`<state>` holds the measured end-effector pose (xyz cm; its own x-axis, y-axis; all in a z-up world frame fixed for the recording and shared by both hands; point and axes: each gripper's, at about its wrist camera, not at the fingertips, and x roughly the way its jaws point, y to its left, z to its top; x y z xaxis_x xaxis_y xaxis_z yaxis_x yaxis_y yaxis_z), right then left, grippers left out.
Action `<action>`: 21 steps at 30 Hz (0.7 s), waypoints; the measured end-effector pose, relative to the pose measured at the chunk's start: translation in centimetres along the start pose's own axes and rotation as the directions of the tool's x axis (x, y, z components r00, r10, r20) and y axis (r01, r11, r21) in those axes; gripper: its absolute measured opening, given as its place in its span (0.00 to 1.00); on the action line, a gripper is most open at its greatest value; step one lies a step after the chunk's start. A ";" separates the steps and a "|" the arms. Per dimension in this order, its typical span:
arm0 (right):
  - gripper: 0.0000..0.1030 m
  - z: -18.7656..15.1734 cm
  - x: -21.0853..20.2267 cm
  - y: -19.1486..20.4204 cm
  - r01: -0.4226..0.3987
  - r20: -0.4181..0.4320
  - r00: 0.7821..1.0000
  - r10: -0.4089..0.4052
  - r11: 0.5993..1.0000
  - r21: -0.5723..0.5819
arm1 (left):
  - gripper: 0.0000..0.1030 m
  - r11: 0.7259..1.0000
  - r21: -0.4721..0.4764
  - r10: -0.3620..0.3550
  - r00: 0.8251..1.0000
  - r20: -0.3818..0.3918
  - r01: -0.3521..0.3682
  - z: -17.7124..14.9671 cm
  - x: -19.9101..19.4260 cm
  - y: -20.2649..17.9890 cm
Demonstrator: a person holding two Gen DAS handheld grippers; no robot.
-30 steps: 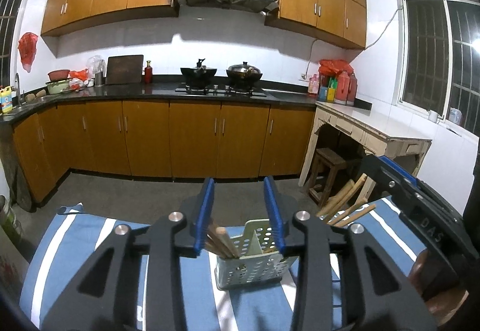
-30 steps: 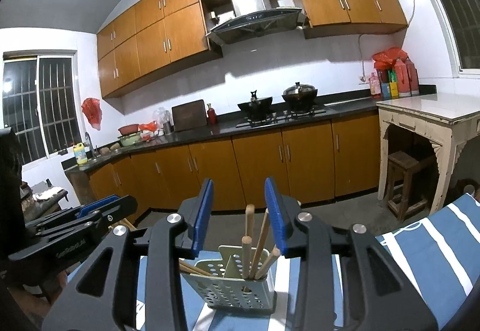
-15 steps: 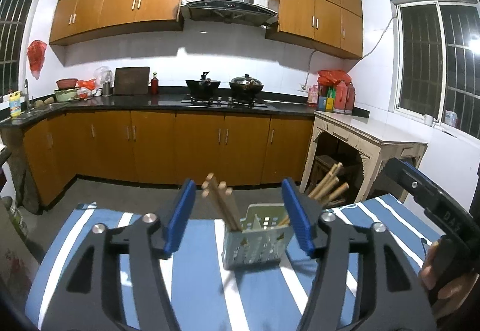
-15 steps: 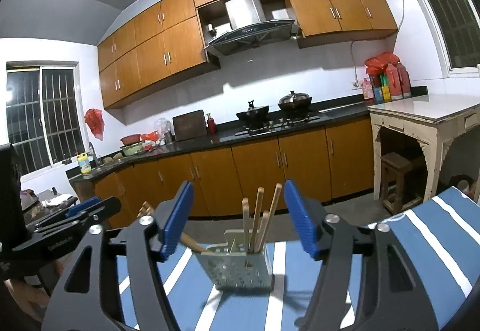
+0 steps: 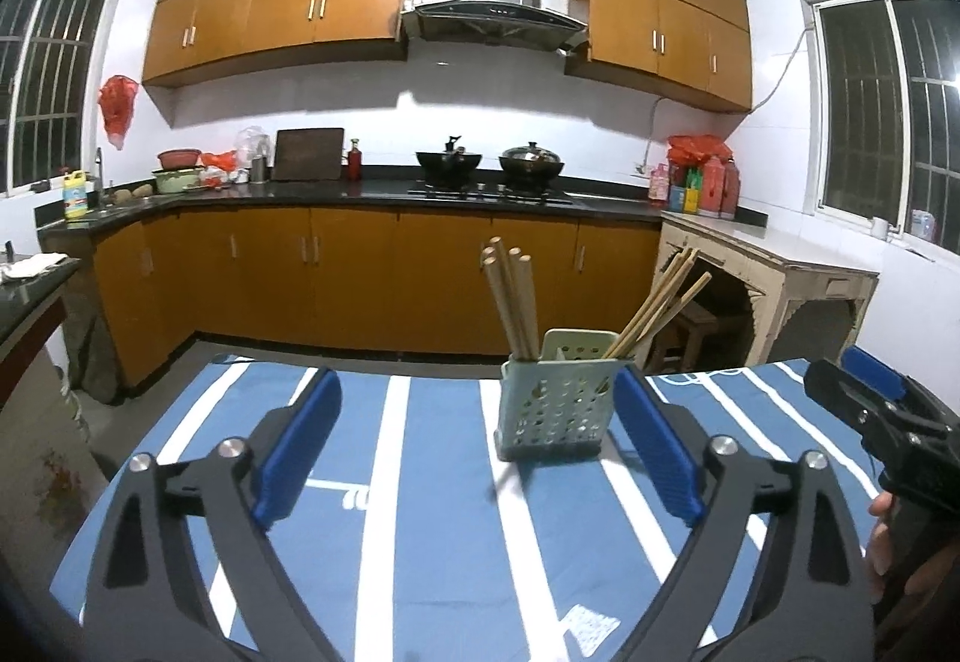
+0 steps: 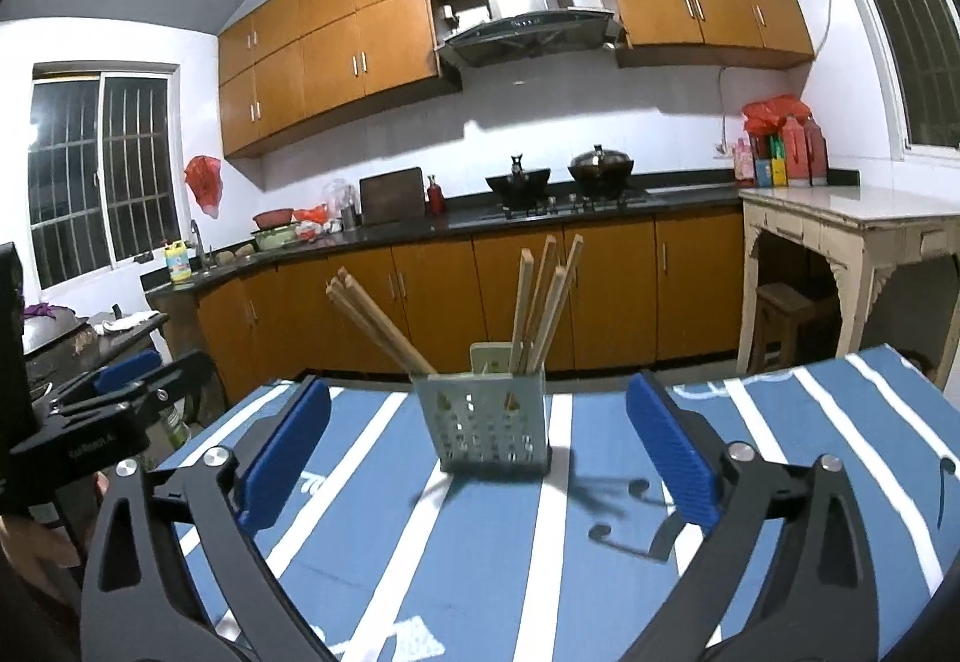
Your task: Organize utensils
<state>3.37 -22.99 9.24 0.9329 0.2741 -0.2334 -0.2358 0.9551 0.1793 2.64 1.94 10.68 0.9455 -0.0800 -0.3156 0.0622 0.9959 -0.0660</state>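
Left wrist view: chopsticks look sorted, both grippers empty.
Striped blue cloth table (image 5: 420,512), smooth; pale green perforated plastic holder (image 5: 555,410) stands mid-table, round wooden chopsticks (image 5: 510,296) upright in two bunches in separate compartments. Left gripper (image 5: 477,452) and right gripper (image 6: 477,458) hang short of it, jaws wide apart. Judged finished or nearly; next move calls only for retreat without knocking the light holder.

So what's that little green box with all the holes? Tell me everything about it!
The utensil holder is a small, pale green box, plastic by the look of it, with rows of holes in its walls and a taller tab at the back. It stands upright on the blue striped tablecloth. Two bunches of wooden chopsticks stand inside, leaning apart. Neither gripper touches it.
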 end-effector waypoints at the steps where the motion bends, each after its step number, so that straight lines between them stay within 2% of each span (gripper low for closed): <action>1: 0.98 -0.3 -0.1 0.0 0.007 -0.003 1.000 -0.007 1.000 0.003 | 0.91 1.000 0.002 0.008 1.000 0.005 -0.008 -0.3 -0.4 0.0; 6: 0.98 -1.3 -0.9 0.1 0.058 -0.006 0.998 -0.058 0.998 -0.016 | 0.96 0.999 0.029 0.040 0.999 0.029 -0.041 -1.4 -1.6 -0.4; 10: 0.98 -2.2 -1.7 -0.2 0.094 0.000 0.996 -0.094 0.995 -0.012 | 0.96 0.996 0.058 0.062 0.998 0.033 -0.064 -2.7 -2.4 -0.9; 21: 0.98 -4.4 -3.1 0.3 0.131 0.017 0.991 -0.130 0.991 -0.032 | 0.96 0.992 0.085 0.095 0.995 0.037 -0.098 -5.1 -3.1 -1.5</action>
<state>-0.73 -23.07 5.84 0.9602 0.1457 -0.2385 -0.1206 0.9858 0.1168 -2.03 0.45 6.98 0.9583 0.0171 -0.2854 -0.0042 0.9990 0.0456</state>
